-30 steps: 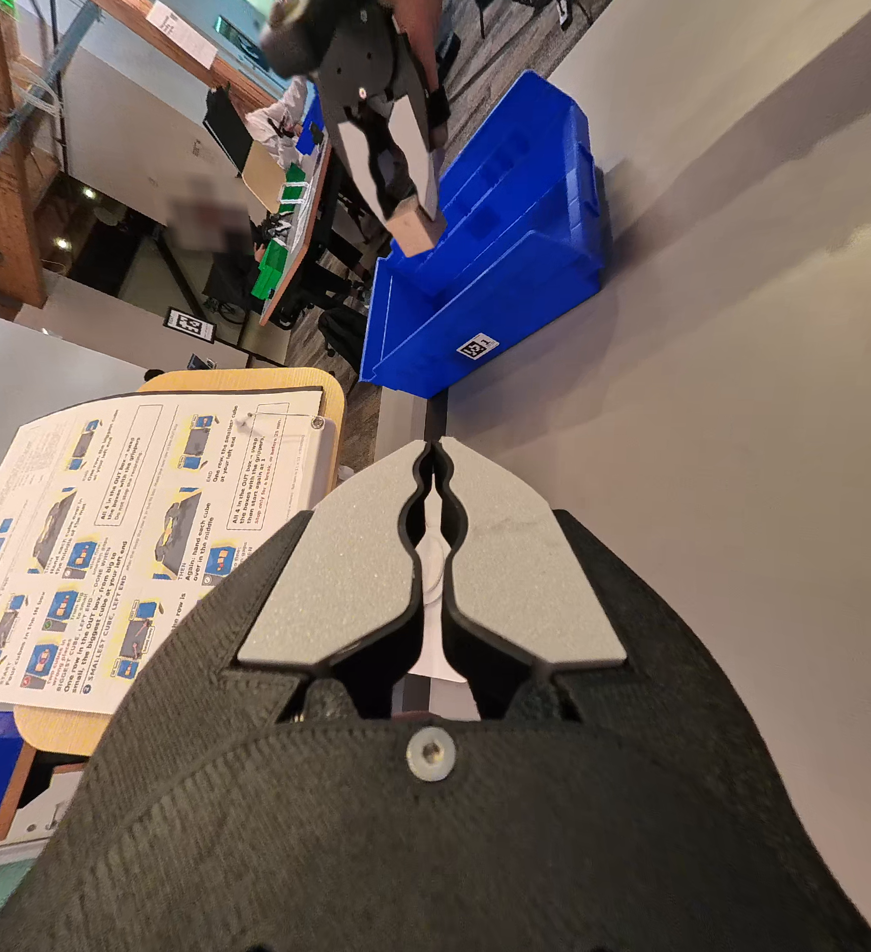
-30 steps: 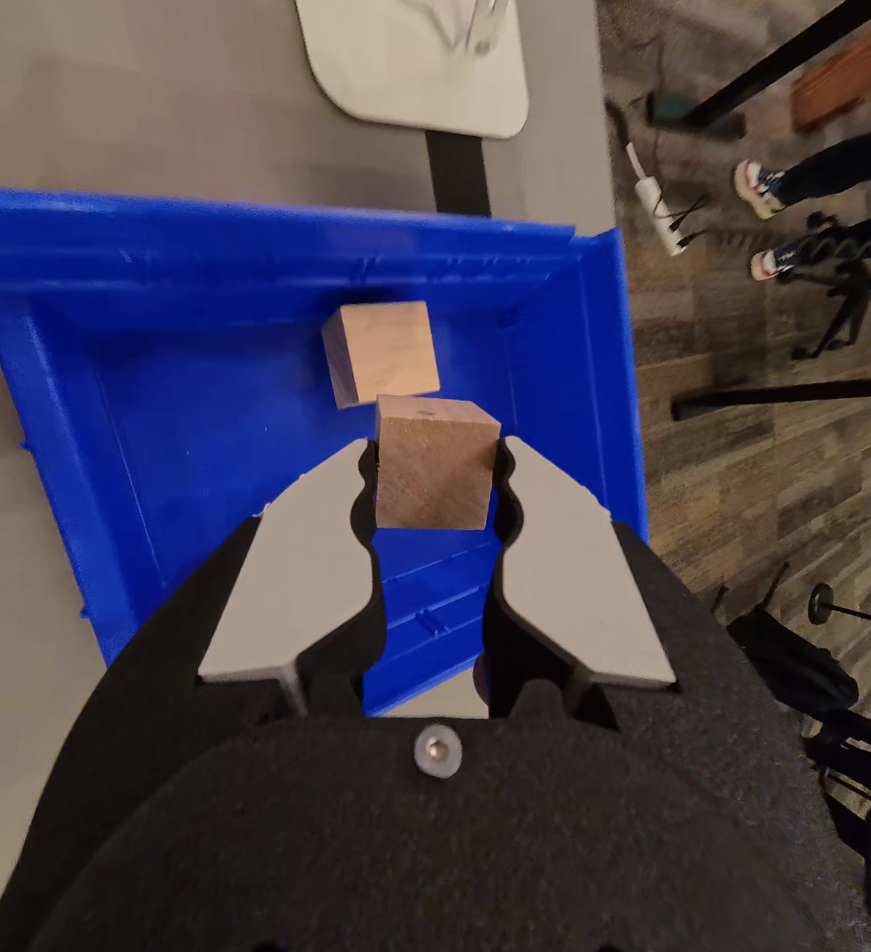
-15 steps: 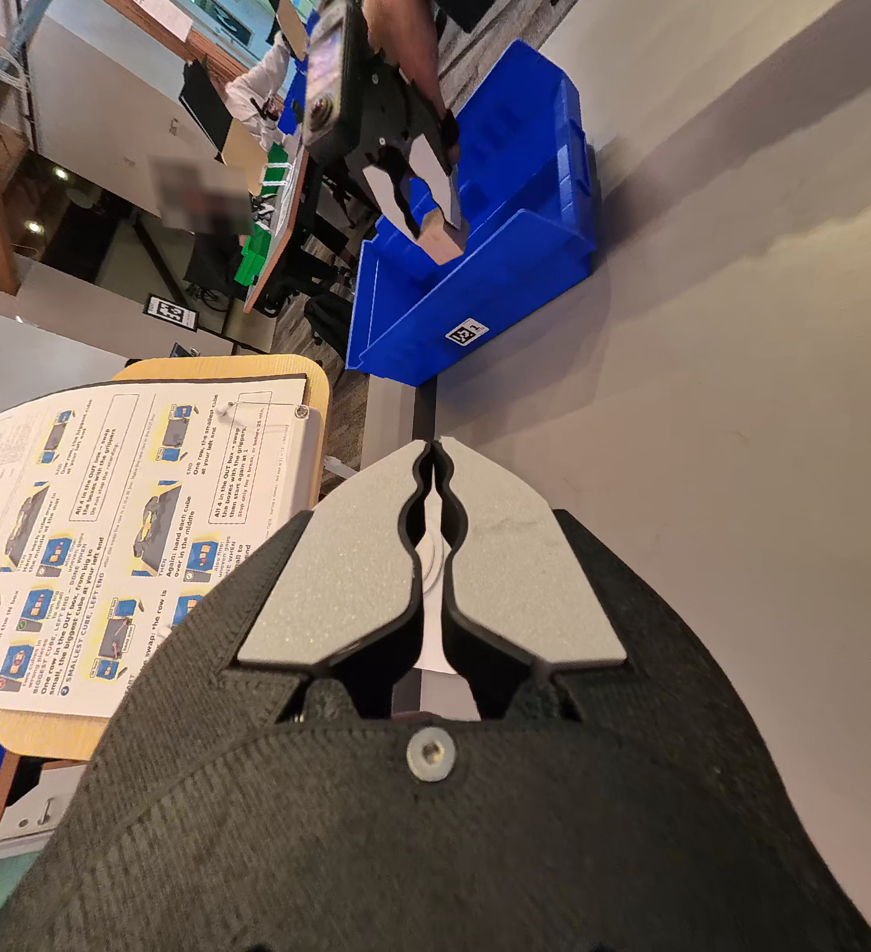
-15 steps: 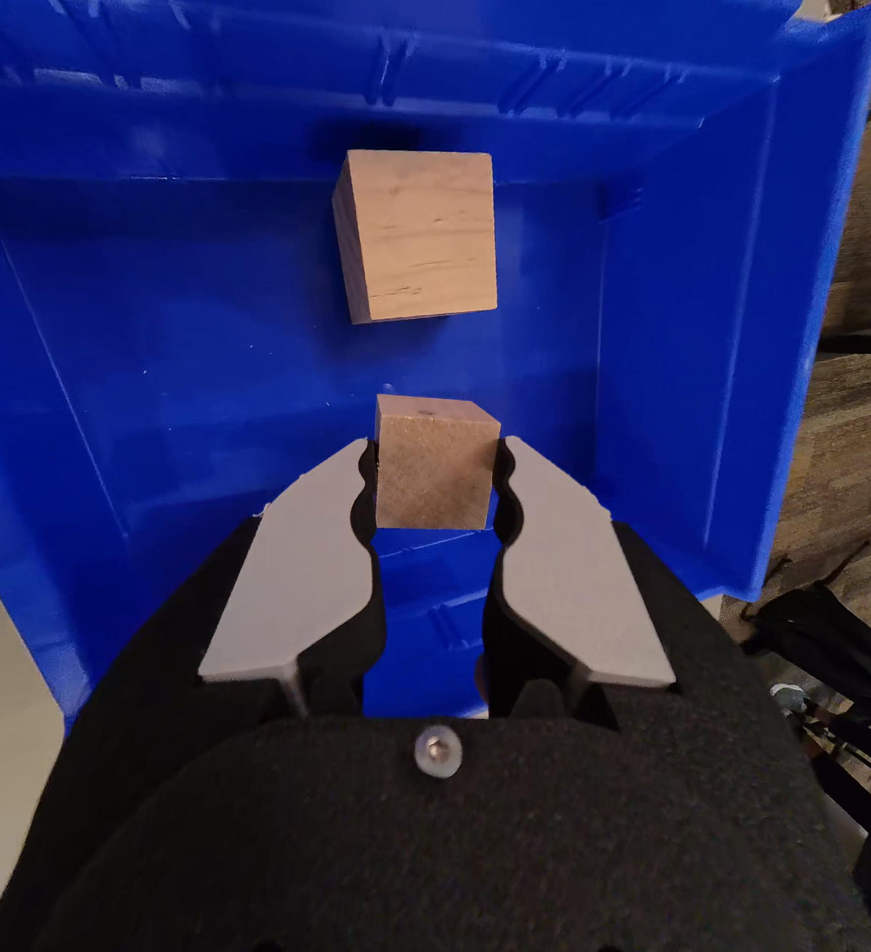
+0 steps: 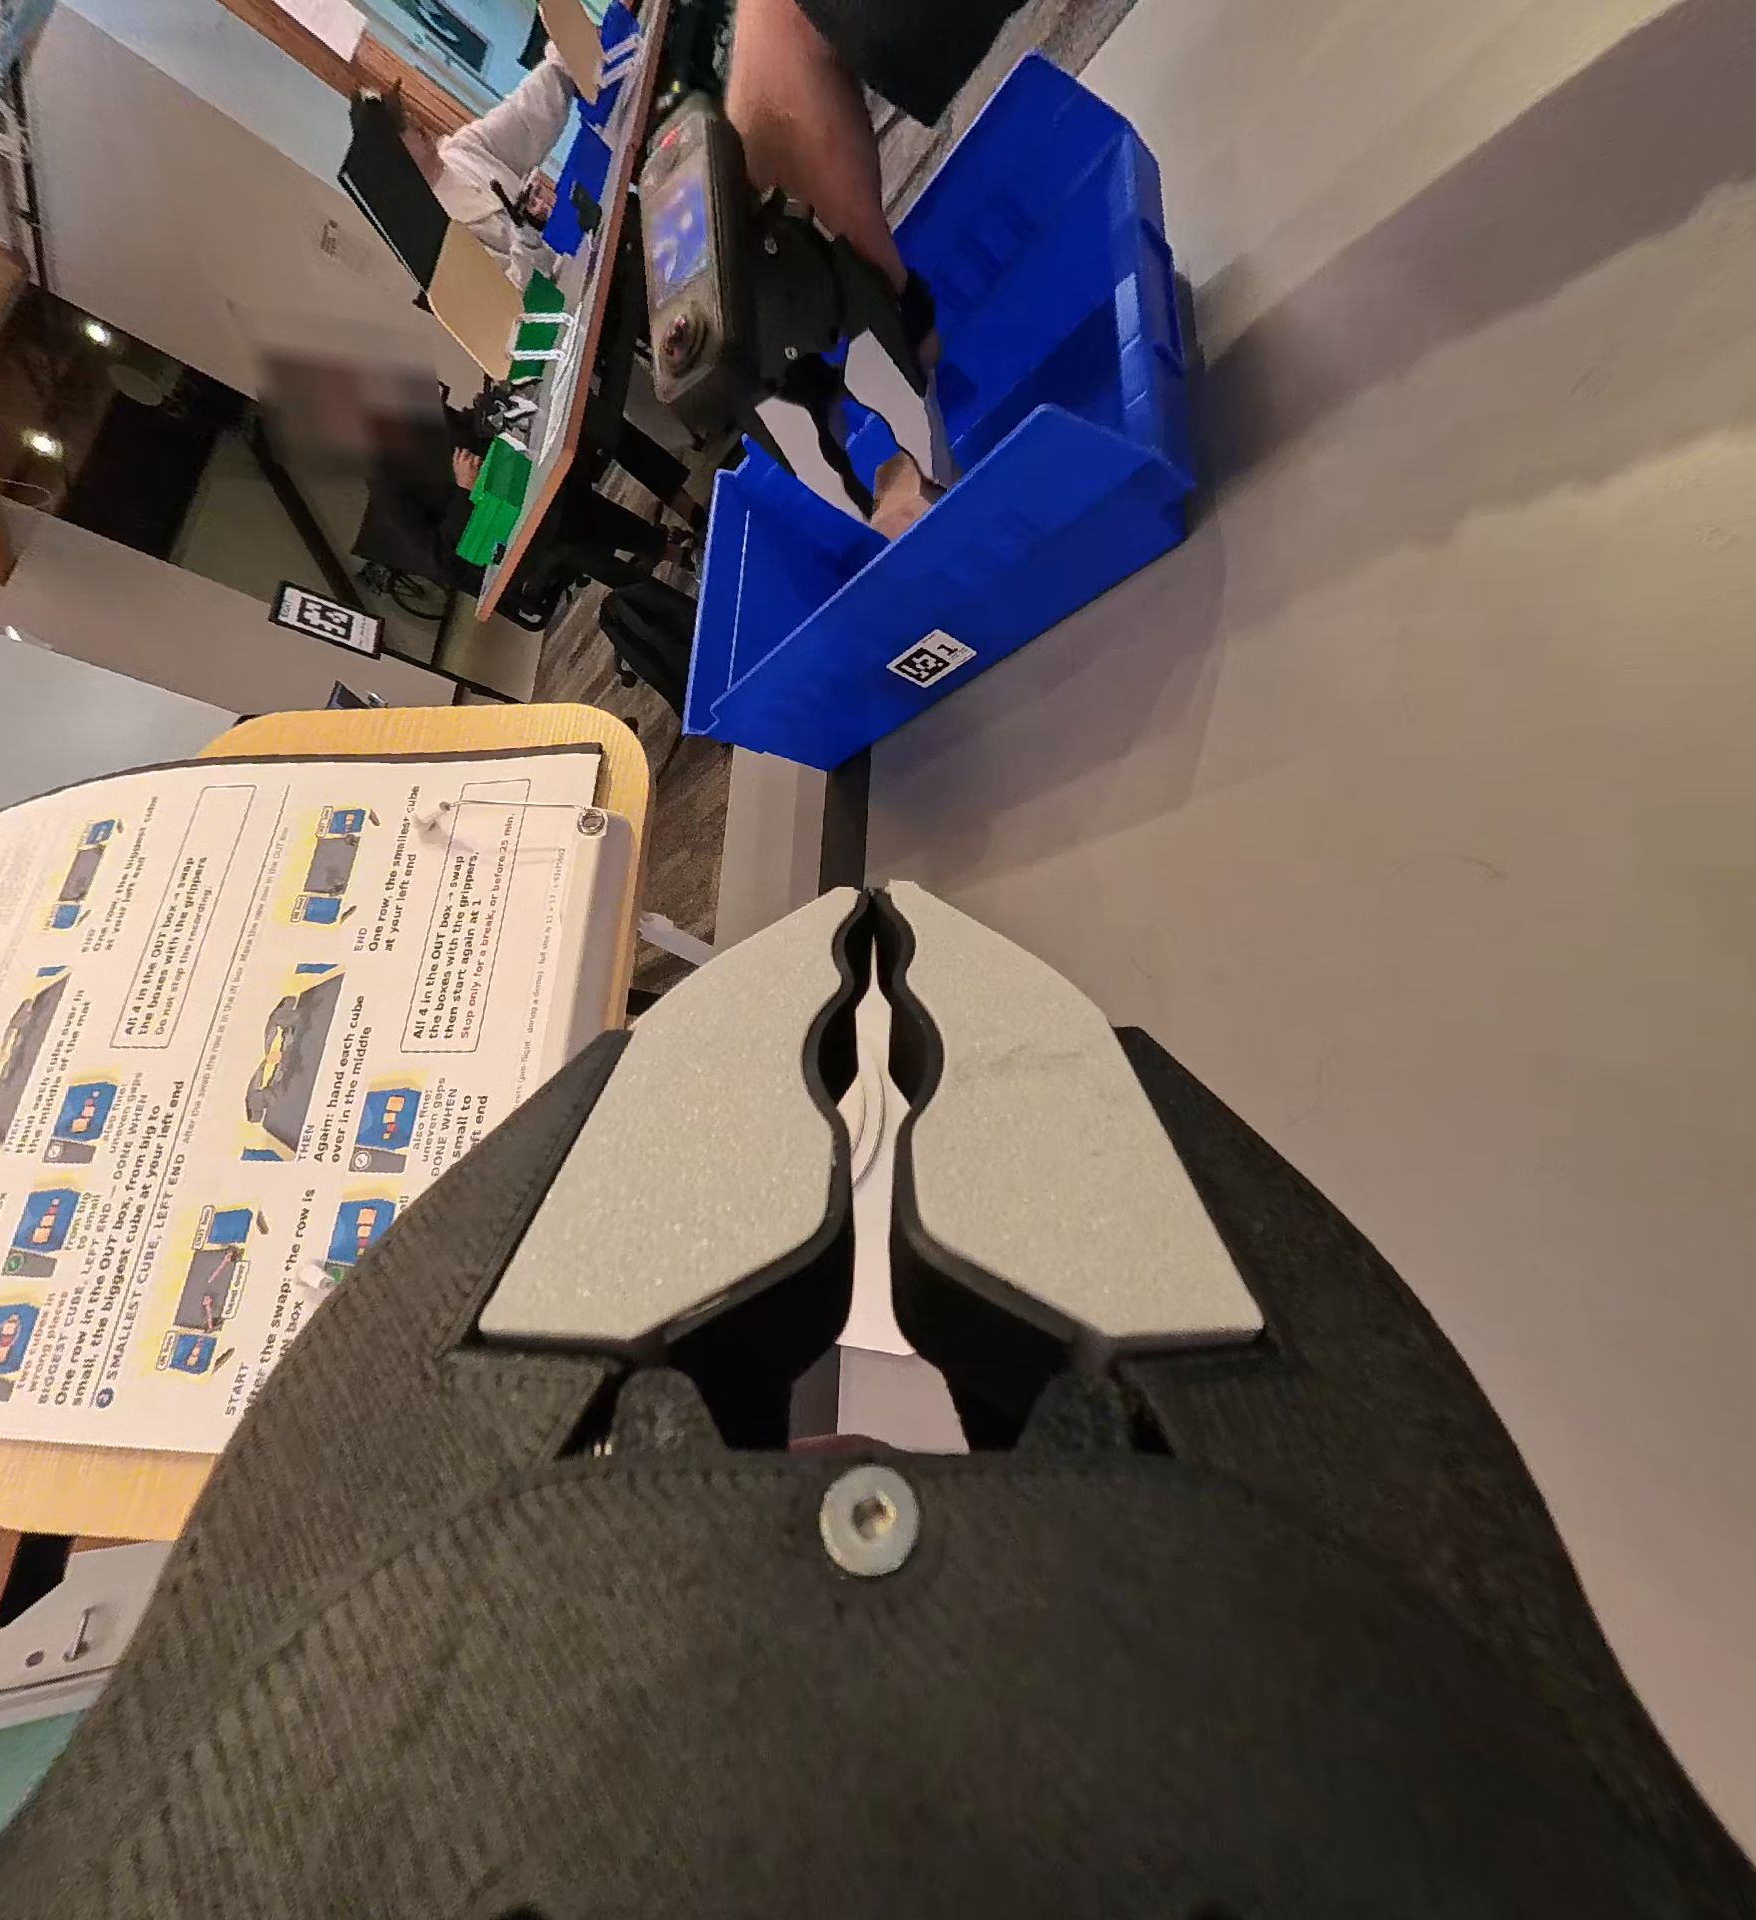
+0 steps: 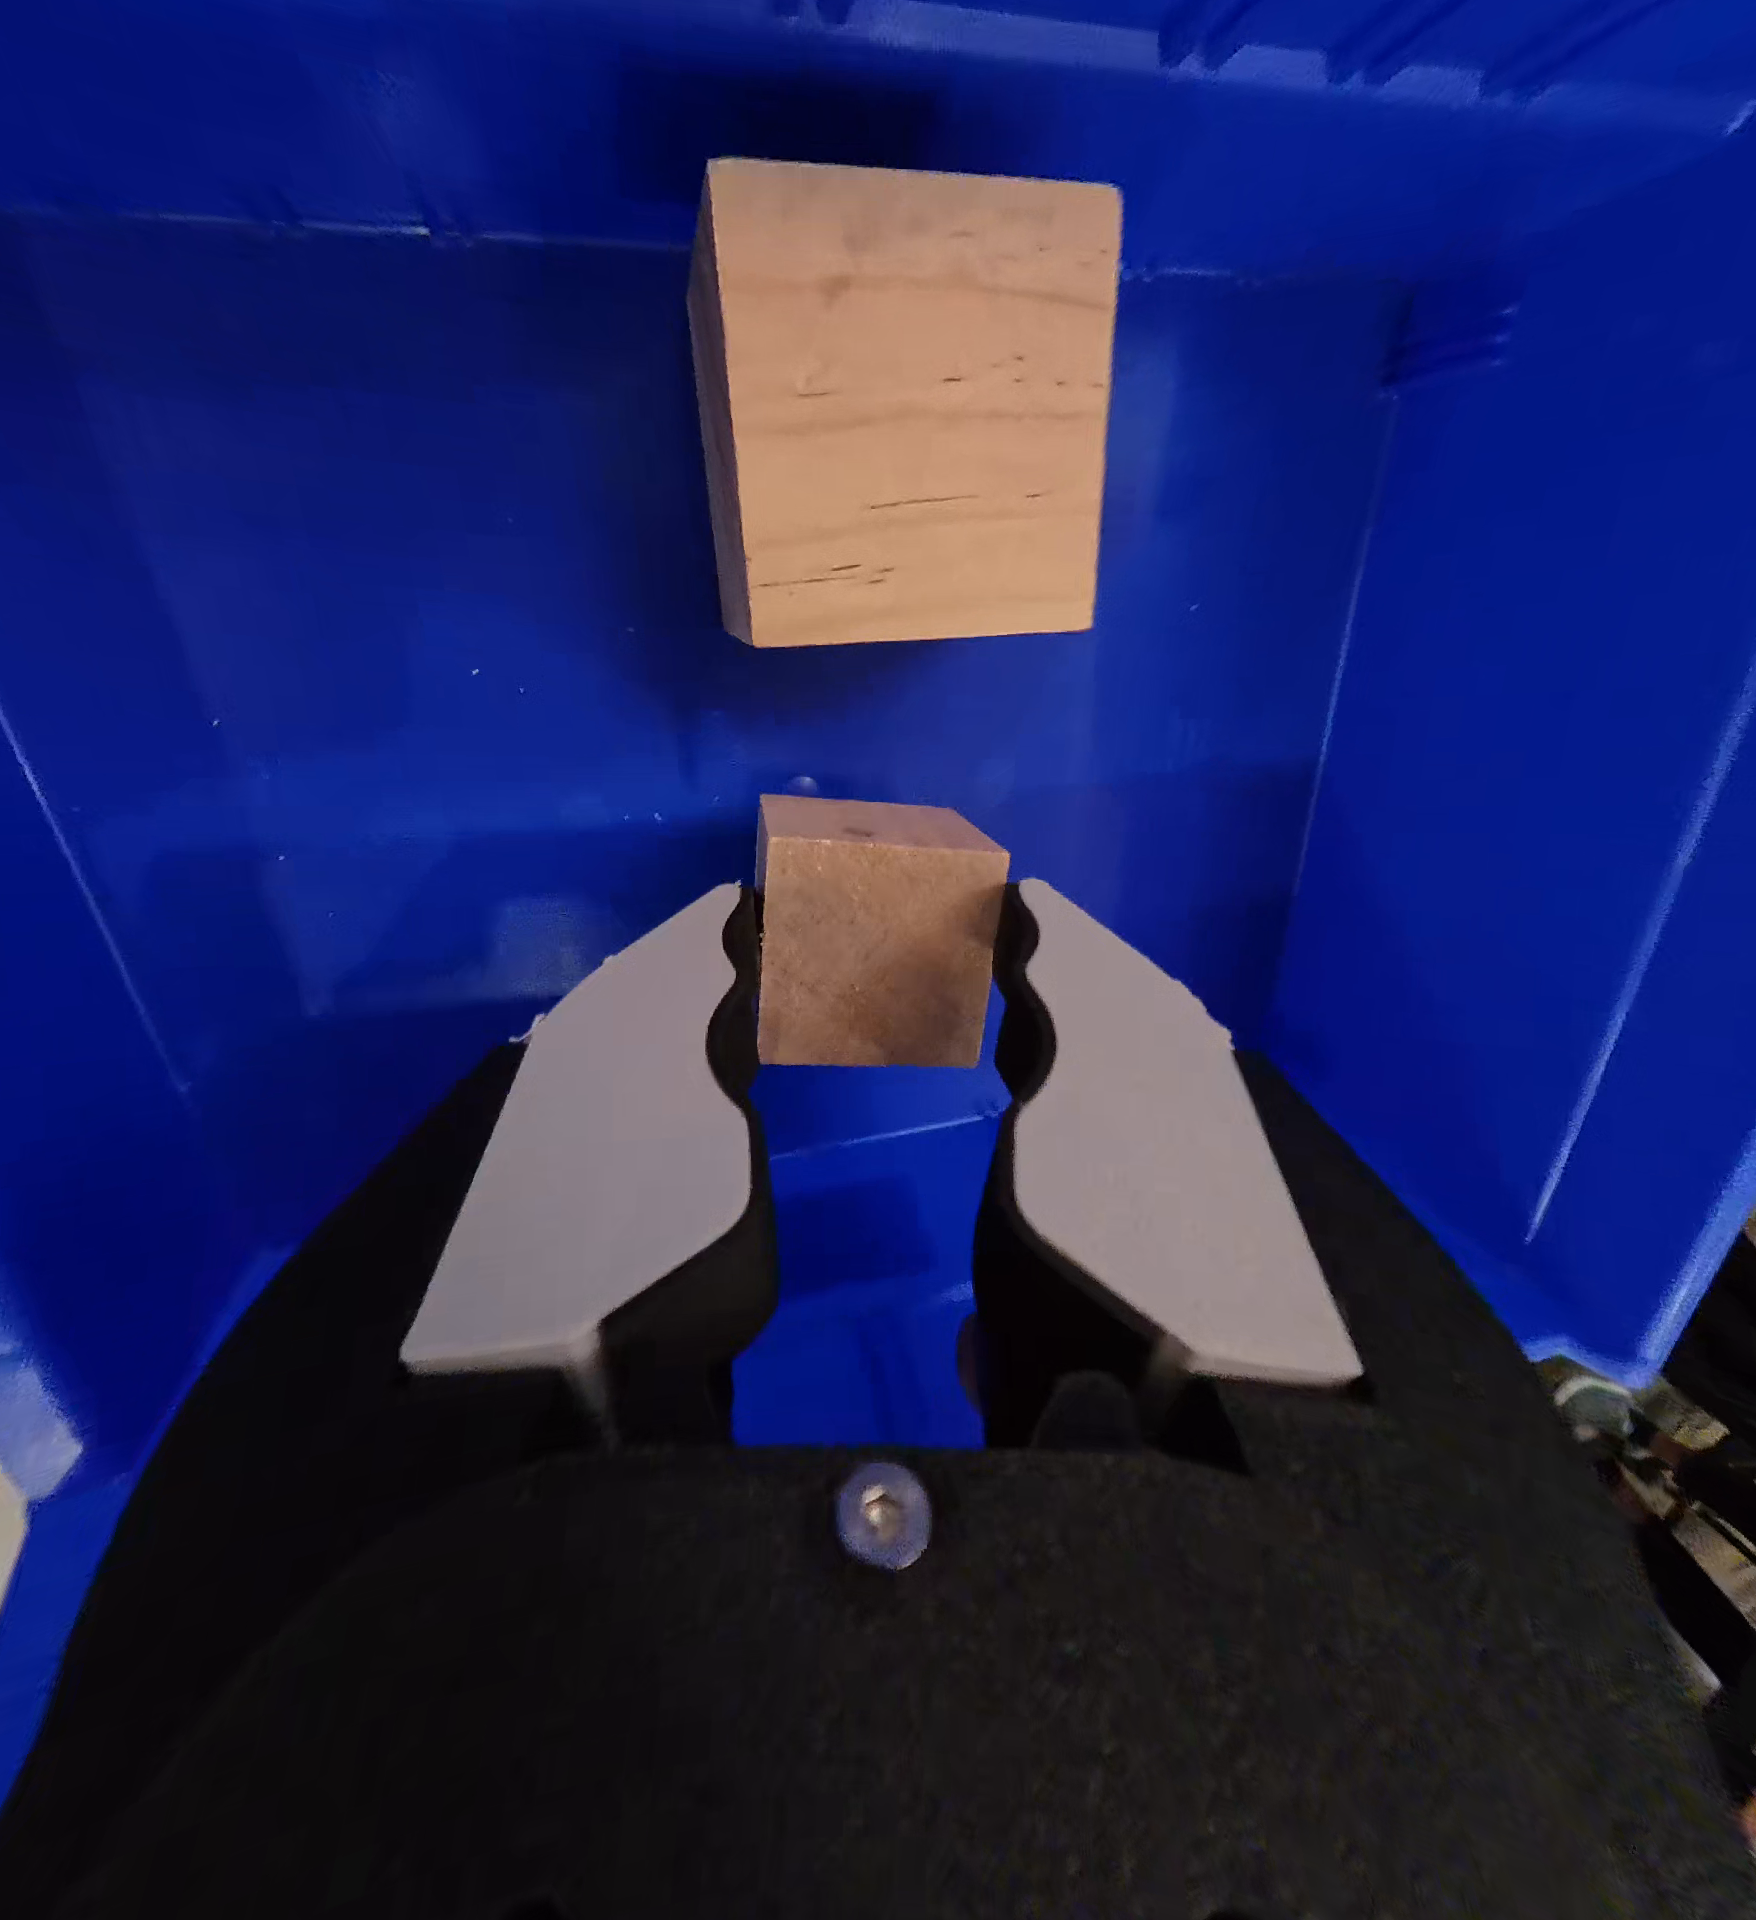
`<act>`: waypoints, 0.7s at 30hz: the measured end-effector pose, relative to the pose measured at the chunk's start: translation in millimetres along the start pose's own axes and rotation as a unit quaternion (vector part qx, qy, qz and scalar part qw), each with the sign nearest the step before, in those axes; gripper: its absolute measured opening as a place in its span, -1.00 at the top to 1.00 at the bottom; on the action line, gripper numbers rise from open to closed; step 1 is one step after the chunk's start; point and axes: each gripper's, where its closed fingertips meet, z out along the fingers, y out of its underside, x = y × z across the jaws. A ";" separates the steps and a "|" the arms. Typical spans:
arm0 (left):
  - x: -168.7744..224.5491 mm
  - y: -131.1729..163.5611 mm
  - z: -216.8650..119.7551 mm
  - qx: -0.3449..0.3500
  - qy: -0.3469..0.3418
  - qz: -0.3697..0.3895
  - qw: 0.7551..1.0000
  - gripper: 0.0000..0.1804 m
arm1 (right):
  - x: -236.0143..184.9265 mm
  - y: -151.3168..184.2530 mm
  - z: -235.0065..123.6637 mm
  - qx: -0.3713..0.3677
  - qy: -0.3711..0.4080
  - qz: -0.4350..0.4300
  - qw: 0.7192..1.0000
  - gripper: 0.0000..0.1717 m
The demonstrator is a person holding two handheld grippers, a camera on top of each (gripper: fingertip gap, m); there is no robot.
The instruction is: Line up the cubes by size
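In my right gripper (image 6: 879, 914) sits the small cube (image 6: 874, 956); ahead, the larger cube (image 6: 905, 405), both inside the bin (image 6: 230, 520).

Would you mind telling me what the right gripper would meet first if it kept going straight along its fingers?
Probably the blue plastic bin's floor, met by the small wooden cube clamped in the right gripper; the larger wooden cube lies farther ahead. Depth is unclear.

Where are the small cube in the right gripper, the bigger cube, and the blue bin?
small cube (image 6: 874, 966), right wrist view, near face.
bigger cube (image 6: 915, 416), right wrist view, top face.
blue bin (image 5: 957, 582), left wrist view, outer side wall.
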 end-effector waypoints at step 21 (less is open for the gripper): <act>3.0 2.7 3.8 -0.001 0.006 -0.003 1.000 1.00 | -1.3 -18.3 17.4 -0.007 -0.047 -0.056 0.997 0.50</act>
